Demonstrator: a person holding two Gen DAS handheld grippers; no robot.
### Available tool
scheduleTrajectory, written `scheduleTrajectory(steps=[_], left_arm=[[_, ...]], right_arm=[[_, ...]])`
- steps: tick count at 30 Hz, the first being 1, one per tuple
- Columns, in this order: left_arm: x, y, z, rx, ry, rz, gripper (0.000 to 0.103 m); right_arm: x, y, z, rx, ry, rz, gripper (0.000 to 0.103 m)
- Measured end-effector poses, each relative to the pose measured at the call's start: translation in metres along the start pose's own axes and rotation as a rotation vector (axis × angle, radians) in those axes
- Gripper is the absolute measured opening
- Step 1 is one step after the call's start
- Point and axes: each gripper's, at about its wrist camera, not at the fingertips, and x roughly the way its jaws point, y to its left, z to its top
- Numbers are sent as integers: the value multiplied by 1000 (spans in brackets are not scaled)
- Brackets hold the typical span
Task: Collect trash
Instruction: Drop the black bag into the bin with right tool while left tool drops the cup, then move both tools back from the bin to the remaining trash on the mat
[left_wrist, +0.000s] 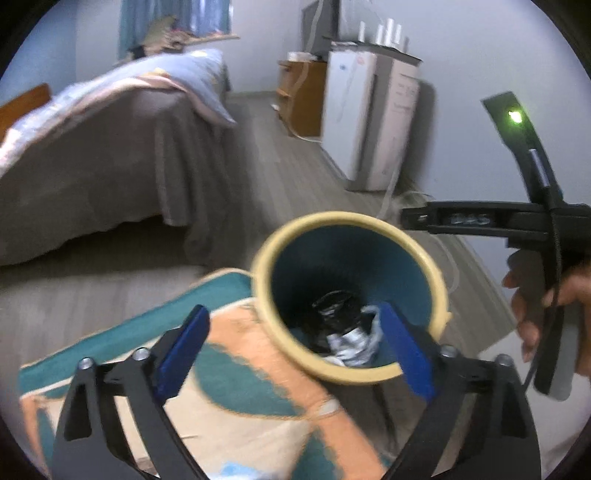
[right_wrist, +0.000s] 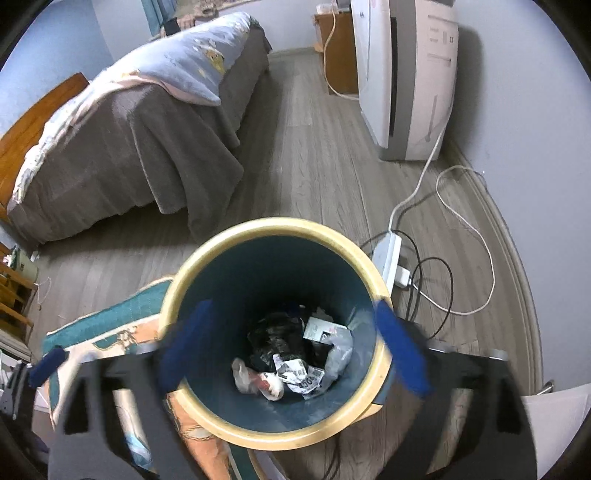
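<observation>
Left gripper (left_wrist: 295, 347): nearest the left wrist lens, its blue-padded fingers (left_wrist: 181, 354) are spread wide with nothing between them. They straddle the near edge of the waste bin (left_wrist: 439, 280), the left pad over the rug, the right pad over the bin's mouth.

Right gripper (right_wrist: 291, 354): fingers likewise parted to the full, nothing clamped; both pads hang above the bin's rim, one to each side of the opening. From the left wrist view this tool's black body shows at the right, with a hand (left_wrist: 543, 310) on its handle.

Left of the bin: a patterned rug (right_wrist: 110, 325) in teal and orange lies on the grey wood floor (right_wrist: 314, 155), its edge running under the bin.

Centre: the bin stands upright, teal inside with a pale yellow rim. The trash (right_wrist: 291, 358) lies at its bottom: a black crumpled bag, white plastic wrap and printed paper scraps.

Right of the bin: a white power strip (right_wrist: 388, 258) with cords looped on the floor.

Far side: a bed (right_wrist: 140, 140) with grey cover at left, a white appliance (right_wrist: 406, 74) against the wall at right.
</observation>
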Motion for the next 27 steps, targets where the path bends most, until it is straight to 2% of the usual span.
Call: scheduleTrajectory(steps=[5,11,15,18,27], left_arm=[[-49,24,-13,5,-9,124,96],[-110,57,-39,-37,-4,195,97],[-149,77,-71,-91,-6,248,98],[-163,87,-96,-114,10,299,98],[-184,129,-153,-215,59,345,98]], right_arm=[[-30,12,-9,0,-8,29,97],[-66,33,-34,43,5,61,97],[-83,68,-62,-32,29,90,97],[-95,98,-83,-115,22,81,97],[-103,172,-146,-302,25,82,97]])
